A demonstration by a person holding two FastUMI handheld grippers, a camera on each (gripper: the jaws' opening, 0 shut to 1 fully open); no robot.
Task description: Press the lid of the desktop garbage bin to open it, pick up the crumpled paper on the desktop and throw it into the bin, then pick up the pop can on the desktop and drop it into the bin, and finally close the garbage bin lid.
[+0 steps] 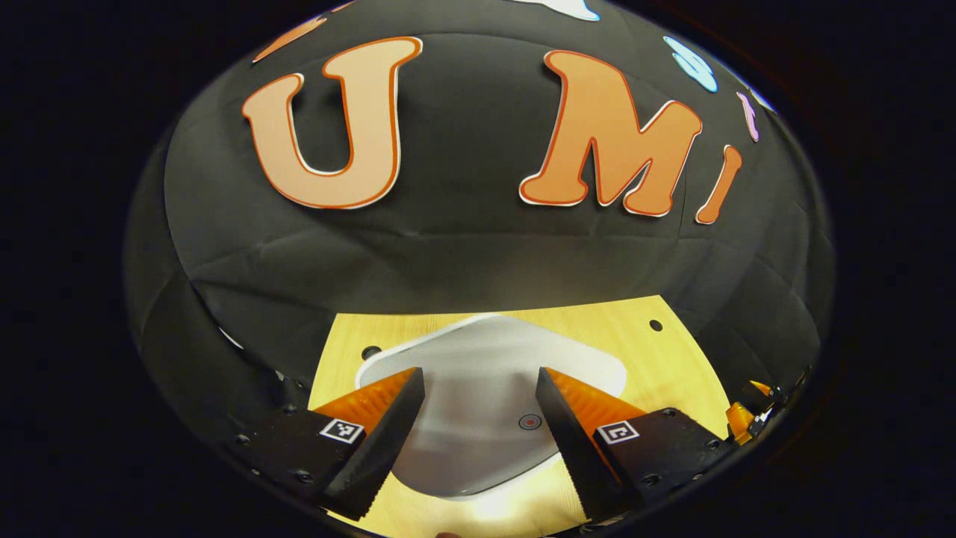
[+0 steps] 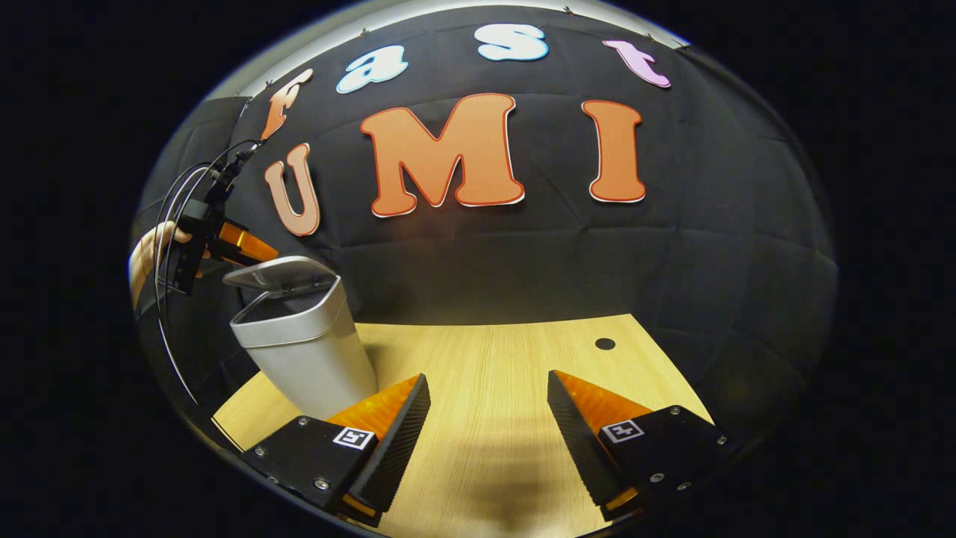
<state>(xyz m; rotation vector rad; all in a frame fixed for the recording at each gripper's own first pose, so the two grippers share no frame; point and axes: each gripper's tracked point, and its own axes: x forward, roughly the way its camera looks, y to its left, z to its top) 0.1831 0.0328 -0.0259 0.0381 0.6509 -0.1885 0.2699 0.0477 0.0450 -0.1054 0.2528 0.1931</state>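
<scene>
In the left gripper view, the left gripper hangs with jaws spread wide just above the bin lid, its red press mark between the fingertips; the closing step appears in hand. In the right gripper view, the right gripper sits wide and empty over the table, the garbage bin ahead to its left with lid ajar, calling for a downward press

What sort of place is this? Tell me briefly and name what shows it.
Probably a recording booth set up as a desk: a black cloth wall behind a light wooden tabletop, with a small silver garbage bin on it, its lid partly raised.
</scene>
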